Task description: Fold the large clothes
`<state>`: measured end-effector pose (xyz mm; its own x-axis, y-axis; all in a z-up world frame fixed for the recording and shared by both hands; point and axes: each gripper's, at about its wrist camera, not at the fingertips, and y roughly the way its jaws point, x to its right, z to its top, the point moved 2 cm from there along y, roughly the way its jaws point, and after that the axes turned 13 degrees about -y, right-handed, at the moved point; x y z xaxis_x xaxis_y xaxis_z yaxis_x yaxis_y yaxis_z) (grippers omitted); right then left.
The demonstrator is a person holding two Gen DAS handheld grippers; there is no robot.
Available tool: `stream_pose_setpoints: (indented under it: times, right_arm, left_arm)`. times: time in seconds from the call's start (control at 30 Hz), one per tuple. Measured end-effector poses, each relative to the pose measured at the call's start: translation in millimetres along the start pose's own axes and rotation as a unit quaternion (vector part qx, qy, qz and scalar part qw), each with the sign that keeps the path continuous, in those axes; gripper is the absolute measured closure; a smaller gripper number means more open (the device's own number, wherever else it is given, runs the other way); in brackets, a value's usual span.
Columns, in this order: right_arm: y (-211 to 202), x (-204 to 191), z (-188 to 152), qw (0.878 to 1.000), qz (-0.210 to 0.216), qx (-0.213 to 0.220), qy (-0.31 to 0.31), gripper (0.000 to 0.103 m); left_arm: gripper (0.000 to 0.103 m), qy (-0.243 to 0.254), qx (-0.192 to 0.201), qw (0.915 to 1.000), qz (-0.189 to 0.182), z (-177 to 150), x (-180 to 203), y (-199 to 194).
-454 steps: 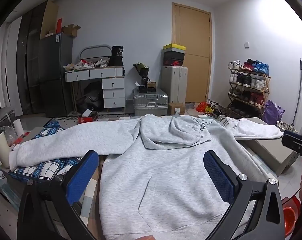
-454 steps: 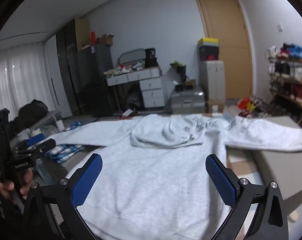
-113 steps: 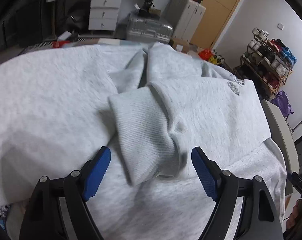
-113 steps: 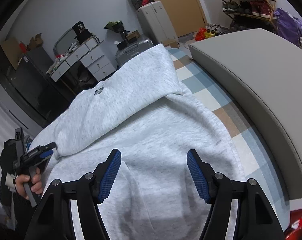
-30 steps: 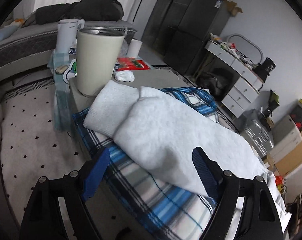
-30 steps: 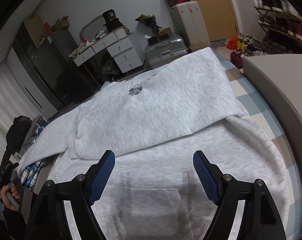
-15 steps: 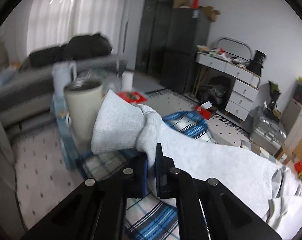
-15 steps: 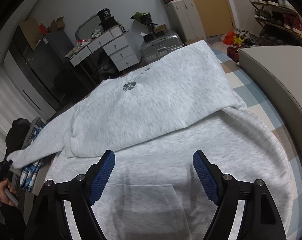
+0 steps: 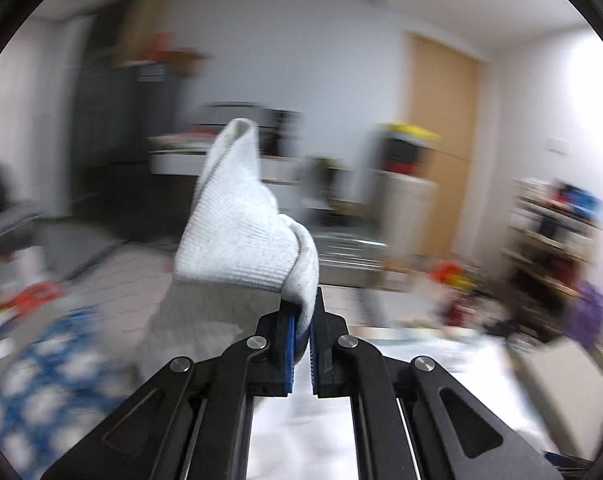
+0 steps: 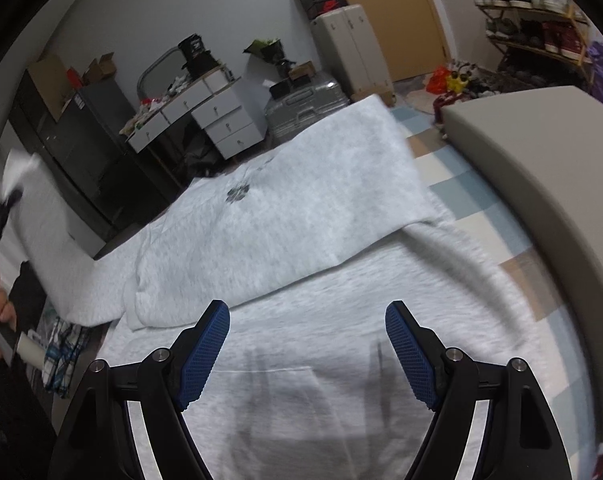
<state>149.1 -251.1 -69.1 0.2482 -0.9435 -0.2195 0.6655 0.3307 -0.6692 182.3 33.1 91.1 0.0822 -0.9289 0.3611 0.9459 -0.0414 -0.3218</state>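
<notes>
A light grey hoodie lies spread on the checked bed, its right sleeve folded across the chest. My left gripper is shut on the ribbed cuff of the left sleeve and holds it raised in the air; the cuff sticks up above the fingers. In the right wrist view the lifted sleeve rises at the far left, the left gripper there partly cut off. My right gripper is open and empty, hovering over the hoodie's front pocket area.
A grey padded bench runs along the bed's right side. A blue plaid cloth lies at the left. A white dresser, a silver suitcase and a shoe rack stand behind.
My left gripper has lifted the sleeve cuff higher and swung to the right, away from the mug and side table. The right gripper has stayed open over the hoodie.
</notes>
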Motion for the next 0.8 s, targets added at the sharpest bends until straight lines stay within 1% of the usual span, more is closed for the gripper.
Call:
stream_pose_setpoints:
  times: [0.03, 0.07, 0.1, 0.13, 0.17, 0.2, 0.23, 0.27, 0.3, 0.37, 0.4, 0.43, 0.5, 0.53, 0.6, 0.63, 0.67, 0.7, 0.73, 0.8]
  right_arm:
    - [-7.5, 7.0, 0.7, 1.0, -0.011, 0.006, 0.006, 0.022]
    - [-12.9, 13.0, 1.0, 1.0, -0.018, 0.01, 0.012, 0.022]
    - [-17.5, 19.1, 1.1, 0.999, -0.025, 0.014, 0.017, 0.022]
    - [-22.3, 26.3, 0.6, 0.999, -0.033, 0.018, 0.025, 0.022]
    - [-26.4, 35.1, -0.4, 0.998, -0.043, 0.019, 0.036, 0.022]
    - [-28.2, 41.2, -1.7, 0.998, -0.05, 0.018, 0.044, 0.022]
    - [-30.6, 49.6, -4.0, 0.997, -0.058, 0.015, 0.055, 0.022]
    - [-32.4, 53.6, -5.5, 0.996, -0.062, 0.014, 0.061, 0.022]
    - [-33.2, 57.3, -6.8, 0.996, -0.063, 0.014, 0.064, 0.022]
    - [-30.2, 61.9, -5.6, 0.996, -0.061, 0.012, 0.068, 0.022]
    - [-26.8, 62.3, -3.8, 0.996, -0.058, 0.011, 0.07, 0.022]
    - [-21.8, 61.6, -0.5, 0.996, -0.052, 0.009, 0.071, 0.022]
    - [-4.1, 55.6, 12.3, 0.997, -0.031, 0.001, 0.069, 0.022]
    - [3.5, 51.7, 18.3, 0.997, -0.023, -0.002, 0.067, 0.022]
    - [22.6, 43.7, 33.4, 0.998, -0.006, -0.002, 0.056, 0.022]
    - [35.1, 40.6, 41.6, 0.999, -0.004, -0.003, 0.05, 0.022]
    - [43.0, 39.4, 45.3, 0.999, -0.005, -0.006, 0.05, 0.022]
    - [58.4, 38.8, 51.4, 0.998, 0.0, -0.014, 0.055, 0.022]
    - [71.7, 39.2, 55.4, 0.998, 0.012, -0.02, 0.06, 0.022]
    - [95.7, 40.3, 59.2, 0.997, 0.023, -0.035, 0.065, 0.023]
  left_arm:
    - [0.102, 0.012, -0.021, 0.9986, -0.048, -10.4, 30.7, 10.9]
    - [0.102, 0.022, -0.039, 0.9953, -0.086, -20.1, 51.7, 18.1]
    - [0.1, 0.033, -0.073, 0.9866, -0.142, -39.1, 80.2, 30.1]
    - [0.088, 0.042, -0.116, 0.9735, -0.193, -60.0, 100.7, 41.6]
    - [0.079, 0.054, -0.162, 0.9578, -0.232, -79.2, 115.6, 49.7]
    - [0.055, 0.065, -0.205, 0.9443, -0.249, -96.7, 125.7, 56.8]
    - [0.048, 0.081, -0.246, 0.935, -0.242, -117.9, 130.4, 63.8]
    - [0.048, 0.088, -0.255, 0.9346, -0.233, -126.2, 128.0, 65.1]
    - [0.048, 0.095, -0.257, 0.9365, -0.219, -134.2, 118.3, 64.4]
    - [0.047, 0.096, -0.255, 0.9425, -0.194, -133.9, 94.5, 59.7]
    - [0.044, 0.092, -0.25, 0.9472, -0.178, -129.3, 78.2, 55.7]
    - [0.039, 0.089, -0.241, 0.9534, -0.158, -125.0, 63.7, 50.6]
    - [0.037, 0.084, -0.219, 0.9651, -0.117, -114.9, 40.2, 43.0]
    - [0.037, 0.079, -0.201, 0.9724, -0.088, -105.8, 17.1, 37.8]
    - [0.037, 0.071, -0.184, 0.9795, -0.043, -101.6, -8.7, 30.4]
    - [0.037, 0.066, -0.178, 0.9816, -0.019, -100.8, -19.4, 28.5]
    - [0.037, 0.062, -0.177, 0.9823, -0.002, -105.0, -22.1, 29.9]
    - [0.037, 0.057, -0.176, 0.9827, 0.016, -106.0, -33.5, 32.0]
    - [0.037, 0.049, -0.176, 0.9824, 0.037, -107.4, -49.1, 30.3]
    - [0.037, 0.034, -0.182, 0.9809, 0.061, -115.1, -65.1, 30.7]
